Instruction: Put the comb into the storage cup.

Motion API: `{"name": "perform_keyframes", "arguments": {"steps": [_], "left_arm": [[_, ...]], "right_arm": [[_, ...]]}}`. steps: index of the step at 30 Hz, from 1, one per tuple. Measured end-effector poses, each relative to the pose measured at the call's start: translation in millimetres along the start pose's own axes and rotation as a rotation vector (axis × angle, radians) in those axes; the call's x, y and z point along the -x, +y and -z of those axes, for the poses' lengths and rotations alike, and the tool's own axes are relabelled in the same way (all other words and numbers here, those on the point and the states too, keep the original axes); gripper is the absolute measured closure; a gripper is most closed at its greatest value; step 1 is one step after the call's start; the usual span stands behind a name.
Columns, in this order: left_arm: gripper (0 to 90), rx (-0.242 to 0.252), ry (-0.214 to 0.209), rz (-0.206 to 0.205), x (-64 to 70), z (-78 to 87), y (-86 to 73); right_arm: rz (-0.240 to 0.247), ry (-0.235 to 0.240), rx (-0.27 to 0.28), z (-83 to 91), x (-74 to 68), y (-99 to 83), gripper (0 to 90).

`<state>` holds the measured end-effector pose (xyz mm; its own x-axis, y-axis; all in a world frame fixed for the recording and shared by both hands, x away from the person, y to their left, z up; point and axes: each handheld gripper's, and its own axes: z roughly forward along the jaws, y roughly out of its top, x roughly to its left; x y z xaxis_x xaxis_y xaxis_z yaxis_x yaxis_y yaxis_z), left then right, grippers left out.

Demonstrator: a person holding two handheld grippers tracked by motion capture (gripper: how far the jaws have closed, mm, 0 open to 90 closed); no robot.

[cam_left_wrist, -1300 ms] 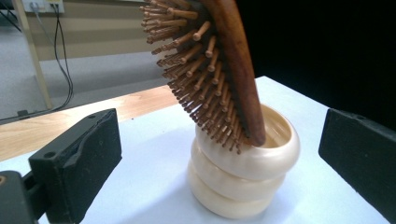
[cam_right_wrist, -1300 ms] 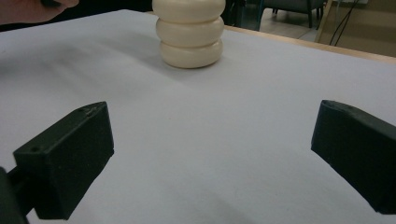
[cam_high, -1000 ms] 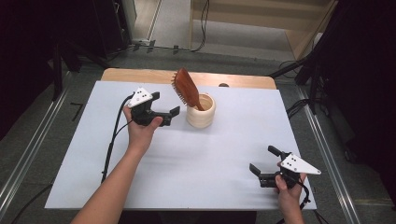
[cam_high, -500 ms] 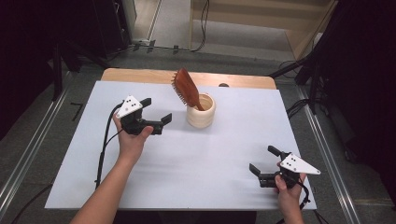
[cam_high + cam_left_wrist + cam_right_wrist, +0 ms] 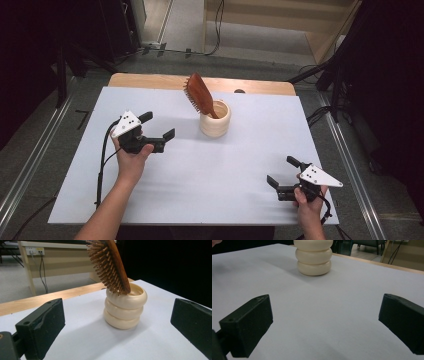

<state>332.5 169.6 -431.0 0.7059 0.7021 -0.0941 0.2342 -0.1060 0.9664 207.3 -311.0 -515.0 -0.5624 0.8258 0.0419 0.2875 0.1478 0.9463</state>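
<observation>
A cream ribbed cup (image 5: 215,121) stands upright at the back middle of the white table (image 5: 240,165). A brown wooden hairbrush (image 5: 199,94) stands in it, handle down, head leaning to the left. My left gripper (image 5: 158,125) is open and empty, a short way left of the cup and pointing toward it. In the left gripper view the cup (image 5: 125,307) and the bristled brush head (image 5: 110,265) sit beyond the spread jaws of my left gripper (image 5: 118,322). My right gripper (image 5: 281,171) is open and empty near the front right corner. The right gripper view has the cup (image 5: 314,257) far ahead of my right gripper (image 5: 325,312).
A bare wooden strip (image 5: 150,80) borders the table's far edge. Black cables (image 5: 102,160) trail from the left gripper over the table's left side. Dark stand legs (image 5: 330,75) and floor rails (image 5: 30,170) flank the table.
My left gripper has drawn back from the cup, moving left and toward the person, still open. The right gripper, cup and brush have not moved.
</observation>
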Motion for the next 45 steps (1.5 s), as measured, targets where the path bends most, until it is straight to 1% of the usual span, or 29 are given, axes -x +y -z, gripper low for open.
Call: {"name": "perform_keyframes", "arguments": {"steps": [1, 3, 7, 13, 16, 20, 21, 24, 30, 31, 35, 41, 45], "left_arm": [[0.0, -0.006, 0.002, -0.005, 0.0, 1.2, -1.1], [0.0, -0.004, 0.001, 0.002, 0.6, 3.8, -3.7], [0.0, -0.014, 0.001, -0.005, 1.2, 10.0, -8.0], [0.0, -0.009, 0.014, 0.001, 0.3, 20.5, -15.9], [0.0, -0.017, 0.022, -0.007, 0.3, 25.5, -19.7], [0.0, -0.012, 0.029, -0.008, 0.1, 32.5, -23.2], [0.0, -0.017, 0.036, -0.016, 0.3, 35.9, -24.5], [0.0, -0.016, 0.039, -0.019, 0.5, 39.5, -25.9], [0.0, -0.005, 0.047, -0.012, 1.4, 52.3, -29.6], [0.0, -0.003, 0.054, -0.012, 1.2, 56.4, -30.6], [0.0, -0.001, 0.061, -0.012, -0.3, 62.0, -32.5], [0.0, -0.010, 0.079, -0.010, -2.2, 74.5, -38.2], [0.0, -0.014, 0.088, -0.010, -2.6, 83.0, -45.8]], "right_arm": [[0.000, 0.000, 0.000, 0.0, 0.0, 0.0, 0.0], [0.000, 0.000, 0.001, 0.1, 0.0, 0.0, 0.0], [0.000, -0.002, -0.001, 0.0, 0.0, -0.1, 0.0], [0.005, -0.001, -0.002, -0.2, -0.3, -0.1, 0.0], [0.005, -0.001, -0.002, -0.4, -0.4, -0.1, 0.0], [0.004, -0.001, -0.002, -0.6, -0.4, -0.1, 0.0], [0.004, -0.002, -0.002, -0.6, -0.3, -0.1, 0.0], [0.003, -0.003, -0.004, -0.7, -0.4, -0.2, 0.0], [0.000, -0.006, -0.008, -1.0, -1.3, -0.2, 0.0], [-0.002, -0.008, -0.011, -0.9, -1.6, -0.2, 0.0], [-0.001, -0.008, -0.012, -0.9, -1.7, -0.2, 0.0], [0.000, -0.007, -0.011, -0.9, -1.6, -0.2, 0.0], [0.001, -0.008, -0.010, -0.7, -1.7, -0.2, 0.0]]}}
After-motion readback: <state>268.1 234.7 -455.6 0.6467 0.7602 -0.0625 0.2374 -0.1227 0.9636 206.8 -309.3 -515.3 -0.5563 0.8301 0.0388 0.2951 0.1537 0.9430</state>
